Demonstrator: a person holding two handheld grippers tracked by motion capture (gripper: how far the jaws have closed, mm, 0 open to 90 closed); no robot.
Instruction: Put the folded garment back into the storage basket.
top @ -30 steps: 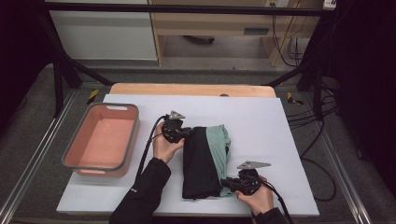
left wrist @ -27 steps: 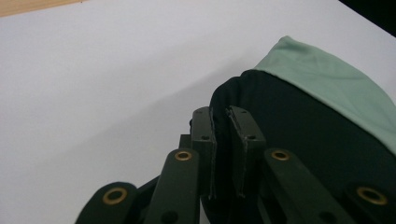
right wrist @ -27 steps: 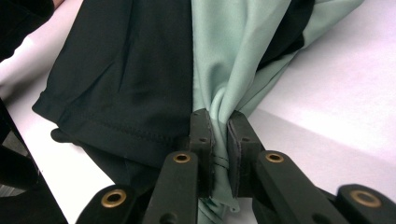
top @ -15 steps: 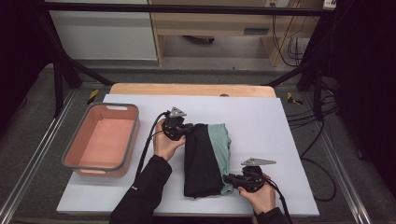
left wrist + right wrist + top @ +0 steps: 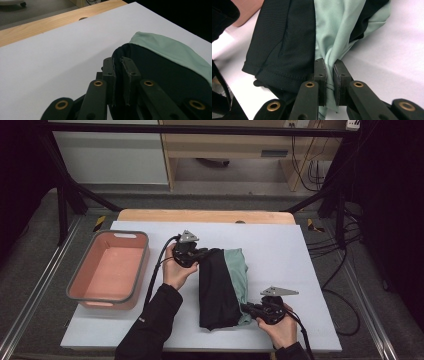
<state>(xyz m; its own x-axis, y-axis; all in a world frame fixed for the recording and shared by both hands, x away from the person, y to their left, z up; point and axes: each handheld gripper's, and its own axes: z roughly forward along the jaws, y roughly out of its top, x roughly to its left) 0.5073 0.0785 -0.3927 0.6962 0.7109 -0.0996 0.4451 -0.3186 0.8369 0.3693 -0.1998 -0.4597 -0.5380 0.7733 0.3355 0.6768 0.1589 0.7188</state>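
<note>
- One folded garment, black with a mint-green panel, lies near the middle of the white table; its long axis runs from 12 o'clock to 6 o'clock in the high view, tilted slightly toward 11.
- The black half faces 9 o'clock, the green strip faces 3 o'clock.
- The left gripper is clenched on the black fabric at the garment's far corner, about 11 o'clock of the cloth; its own view shows the dark cloth pinched between the two jaws.
- The right gripper is clenched on the green fabric at the near corner, about 5 o'clock of the cloth.
- One pink bin with a grey rim stands at 9 o'clock of the garment, well apart from it, near the table's left edge.
- Open white surface lies from 12 through 4 o'clock of the garment; a wooden board borders the far edge.
- The near table edge runs just behind the right hand.
- Counts: two grippers, one garment, one bin.
</note>
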